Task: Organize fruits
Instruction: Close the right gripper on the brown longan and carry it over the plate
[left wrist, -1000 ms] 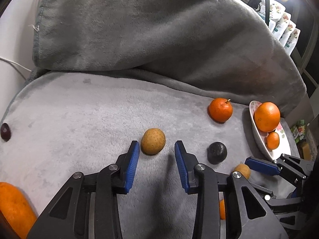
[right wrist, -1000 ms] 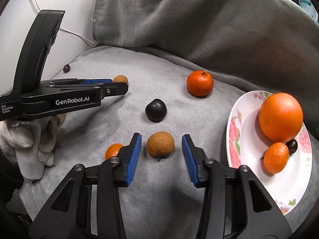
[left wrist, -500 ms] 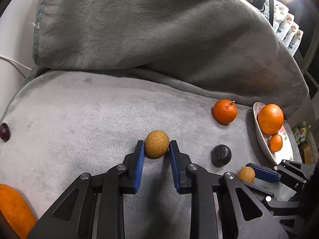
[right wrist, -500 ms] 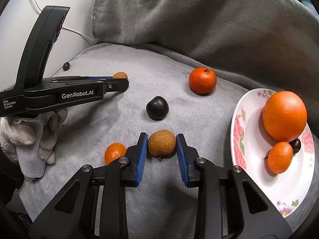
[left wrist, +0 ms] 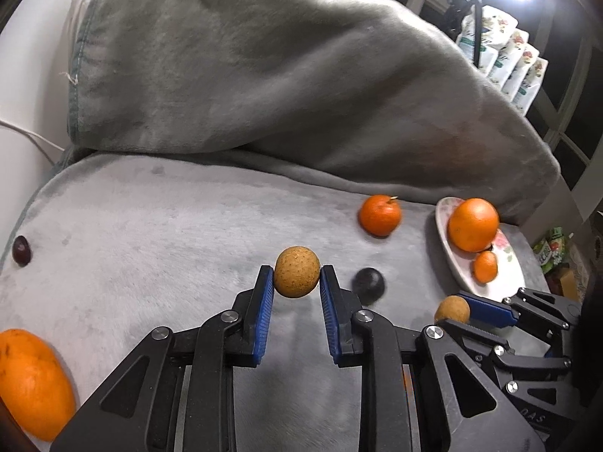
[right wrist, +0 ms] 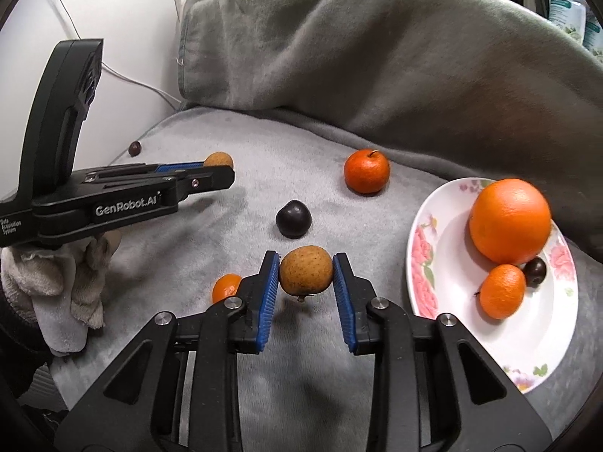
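Observation:
My left gripper (left wrist: 296,275) is shut on a round tan fruit (left wrist: 297,271) and holds it above the grey blanket (left wrist: 150,233). My right gripper (right wrist: 306,273) is shut on a second tan fruit (right wrist: 306,270), lifted a little off the blanket. To the right stands a floral plate (right wrist: 444,275) holding a large orange (right wrist: 510,220), a small mandarin (right wrist: 502,292) and a dark plum (right wrist: 535,270). On the blanket lie a mandarin (right wrist: 366,171), a dark plum (right wrist: 293,218) and a small orange fruit (right wrist: 226,287).
A large orange (left wrist: 32,380) lies at the lower left of the left wrist view, and a small dark fruit (left wrist: 22,250) near the blanket's left edge. A draped grey backrest (left wrist: 282,75) rises behind. Floral packets (left wrist: 505,60) stand at the far right.
Both grippers went from open to shut, each on its own tan fruit, and both have lifted their fruit off the blanket.

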